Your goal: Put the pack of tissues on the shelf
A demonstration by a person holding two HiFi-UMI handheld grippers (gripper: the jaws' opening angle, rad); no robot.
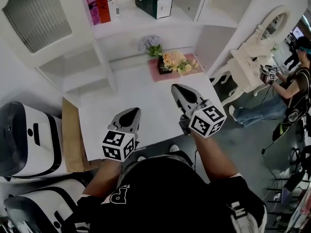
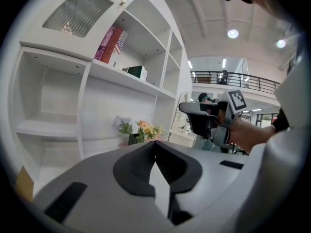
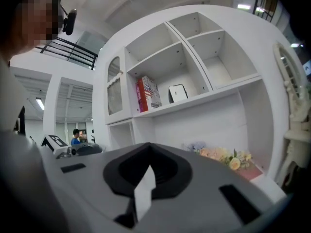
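The pack of tissues [image 1: 153, 3], a dark box with a white end, lies on the upper shelf [image 1: 131, 21] of the white unit, to the right of some books [image 1: 101, 3]. It also shows as the pack of tissues [image 2: 136, 72] in the left gripper view and the pack of tissues [image 3: 178, 92] in the right gripper view. My left gripper [image 1: 131, 111] hangs over the white tabletop [image 1: 146, 96], jaws together and empty. My right gripper [image 1: 176, 87] sits a little farther forward, also shut and empty. Both are well below the shelf and away from the pack.
A flower arrangement [image 1: 172, 62] on a pink mat stands at the back of the tabletop. White appliances [image 1: 24, 135] and a cardboard sheet [image 1: 72, 140] are at the left. A white dressing table [image 1: 250, 67] and a seated person [image 1: 291, 86] are at the right.
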